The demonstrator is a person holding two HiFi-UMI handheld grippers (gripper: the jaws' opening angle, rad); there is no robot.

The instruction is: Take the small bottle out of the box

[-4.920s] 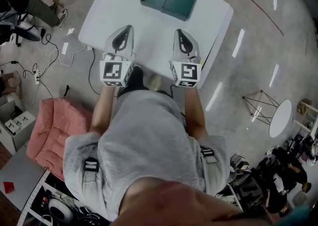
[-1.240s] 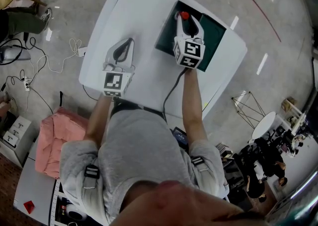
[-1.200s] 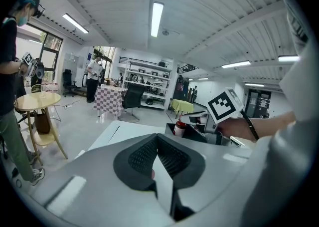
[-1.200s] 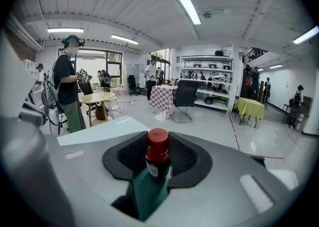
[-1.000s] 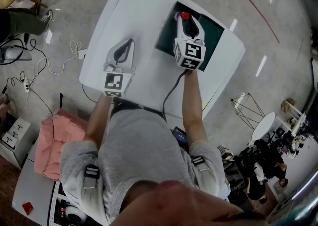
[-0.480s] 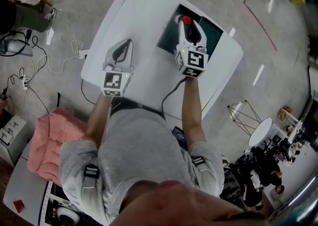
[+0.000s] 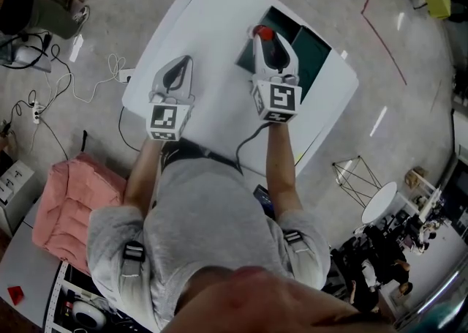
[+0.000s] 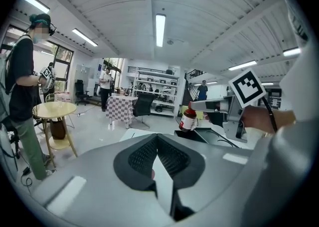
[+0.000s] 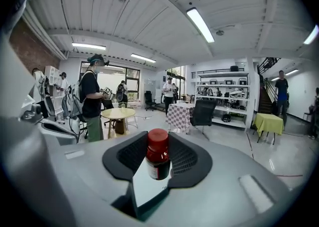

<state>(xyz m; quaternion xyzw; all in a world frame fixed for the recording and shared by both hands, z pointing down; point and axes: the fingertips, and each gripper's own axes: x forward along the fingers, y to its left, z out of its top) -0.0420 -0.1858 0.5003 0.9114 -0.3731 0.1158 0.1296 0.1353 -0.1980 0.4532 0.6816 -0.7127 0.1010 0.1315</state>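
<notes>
A small dark bottle with a red cap (image 9: 158,161) is held tight between the two black pads of the right gripper (image 7: 264,42). The pads are pressed on the bottle's sides, and the red cap sticks up above them. The bottle is held upright. In the head view it is seen over the left part of a flat dark green box (image 7: 319,57). In the left gripper view its bottom looks to be just above the box and not touching it. The green box lies on the far right part of a white table (image 7: 190,20). The box is made of two flat halves side by side, and the half on the right looks bare. The left gripper (image 7: 183,64) is held over the near left part of the table, well apart from the box. Its jaws are closed together at the tips, and nothing is caught between them. A black cable (image 7: 247,143) hangs from the right gripper down past the near edge of the table. A pink cushion (image 7: 69,196) lies on the grey floor to the near left. Far back in the room, a small round wooden table (image 8: 54,110) is seen, and some people are standing about.
</notes>
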